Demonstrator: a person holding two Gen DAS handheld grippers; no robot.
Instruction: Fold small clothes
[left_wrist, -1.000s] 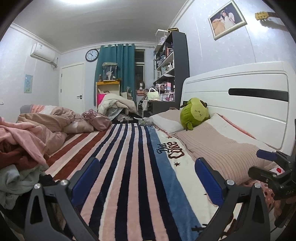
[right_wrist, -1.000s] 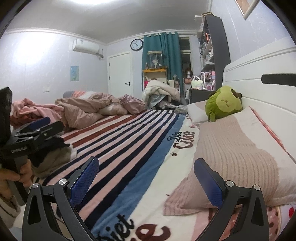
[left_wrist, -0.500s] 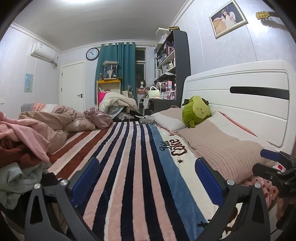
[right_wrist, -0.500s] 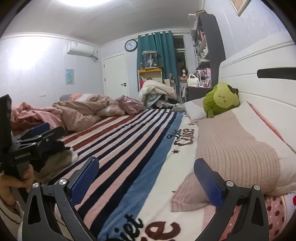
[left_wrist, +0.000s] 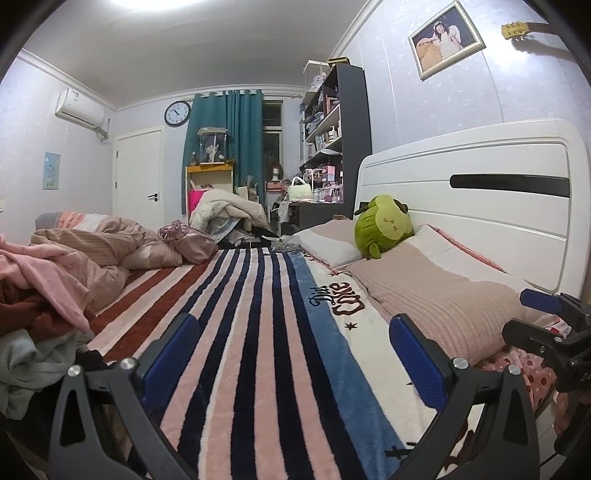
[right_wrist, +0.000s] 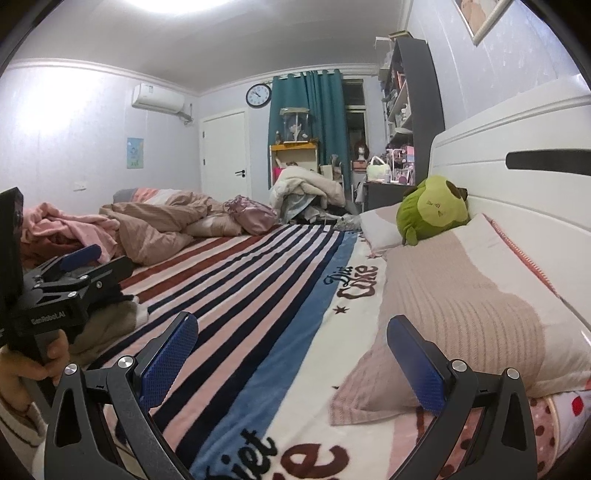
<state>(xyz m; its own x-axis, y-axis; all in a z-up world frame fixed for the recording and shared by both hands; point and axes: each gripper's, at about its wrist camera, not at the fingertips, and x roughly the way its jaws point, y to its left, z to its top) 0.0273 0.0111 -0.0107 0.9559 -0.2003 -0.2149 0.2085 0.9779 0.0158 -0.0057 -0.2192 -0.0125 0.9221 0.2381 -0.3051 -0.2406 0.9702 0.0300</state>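
Clothes pile (left_wrist: 40, 295) – pink, rust-red, pale green garments – heaped at bed's left edge, just beside left tongs (left_wrist: 295, 358); nothing picked yet. Striped blanket (left_wrist: 251, 332) bare in the middle, prob. meant as folding surface. Left tongs: jaws wide apart, empty, held low over blanket. Right tongs (right_wrist: 295, 358): also apart, empty, near ribbed pillow (right_wrist: 461, 314). Green plush (left_wrist: 384, 225) rests on pillows at headboard, well apart from pile. Judgement: start stage; next reach goes left, toward the heap.
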